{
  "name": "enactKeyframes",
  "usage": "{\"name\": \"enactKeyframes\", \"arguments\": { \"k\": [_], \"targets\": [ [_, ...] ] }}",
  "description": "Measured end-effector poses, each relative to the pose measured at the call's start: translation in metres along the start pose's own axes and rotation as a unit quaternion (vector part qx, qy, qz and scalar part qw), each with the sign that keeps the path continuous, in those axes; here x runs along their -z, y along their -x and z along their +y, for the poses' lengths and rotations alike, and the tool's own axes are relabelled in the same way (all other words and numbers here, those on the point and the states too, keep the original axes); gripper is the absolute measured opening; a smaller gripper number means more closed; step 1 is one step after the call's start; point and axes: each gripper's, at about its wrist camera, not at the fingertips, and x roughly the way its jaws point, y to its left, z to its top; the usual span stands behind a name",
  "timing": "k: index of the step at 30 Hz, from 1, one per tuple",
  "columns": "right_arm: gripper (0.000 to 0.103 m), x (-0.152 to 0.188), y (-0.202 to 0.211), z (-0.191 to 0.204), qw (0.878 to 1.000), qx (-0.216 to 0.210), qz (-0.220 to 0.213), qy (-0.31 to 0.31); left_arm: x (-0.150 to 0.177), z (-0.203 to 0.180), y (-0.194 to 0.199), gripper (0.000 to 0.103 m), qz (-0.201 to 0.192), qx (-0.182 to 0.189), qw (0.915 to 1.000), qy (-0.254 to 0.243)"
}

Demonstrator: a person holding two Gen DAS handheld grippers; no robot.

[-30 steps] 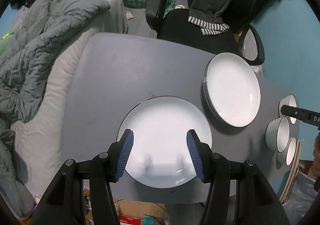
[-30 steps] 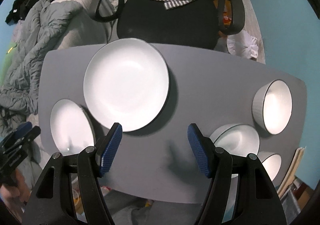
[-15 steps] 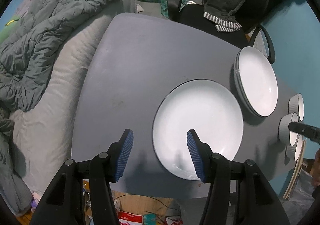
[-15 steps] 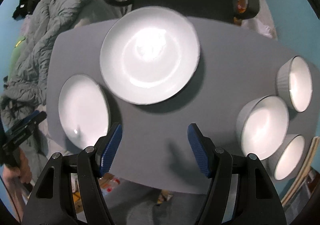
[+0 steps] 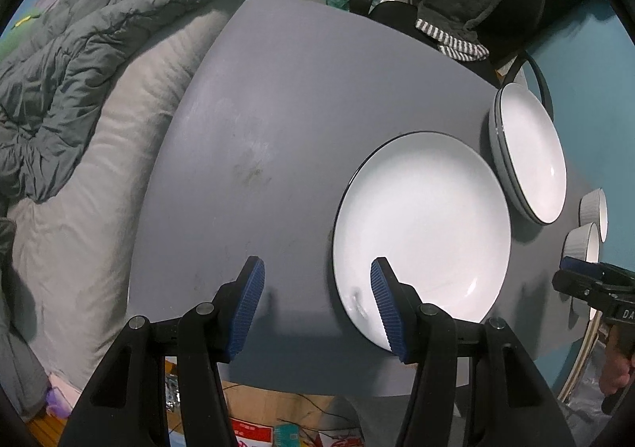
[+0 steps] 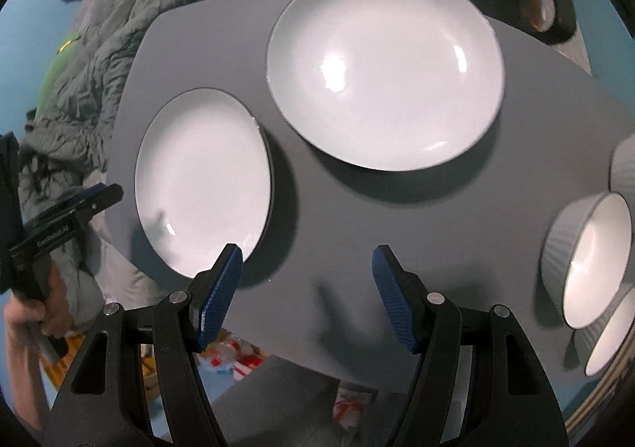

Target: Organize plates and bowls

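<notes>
Getting cropped by right edge of right wrist view: three ribbed bowls at table's right edge; uppermost showing only sliver of wall, lowest only part of rim. Blurring along right rim of plate stack at table's far edge. In left wrist view, hiding near rim of single plate behind right finger; hiding part of one bowl behind right gripper's tip. Number of plates in stack: too unclear to count.
</notes>
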Motion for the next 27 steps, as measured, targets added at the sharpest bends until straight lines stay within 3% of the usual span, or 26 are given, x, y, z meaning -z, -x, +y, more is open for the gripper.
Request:
{"name": "enactKeyframes", "arguments": {
  "k": [7,13,23,27],
  "targets": [
    [0.068,-0.001,-0.022,0.011,1.0,-0.019,0.019,0.013,0.004,0.007,-0.009,0.057,0.001,0.009,1.0,-0.004],
    [0.068,-0.007,-0.038,0.01,1.0,-0.013,0.015,0.01,-0.002,0.009,-0.022,0.057,0.002,0.034,0.9994,0.01],
    [0.067,-0.021,-0.057,0.023,1.0,-0.021,0.017,0.015,-0.013,0.007,-0.037,0.057,0.007,0.046,0.9989,0.007],
    [0.057,-0.022,-0.061,0.024,0.999,-0.025,0.023,0.008,-0.019,0.008,-0.043,0.057,0.008,0.06,0.9981,0.014]
  ]
}}
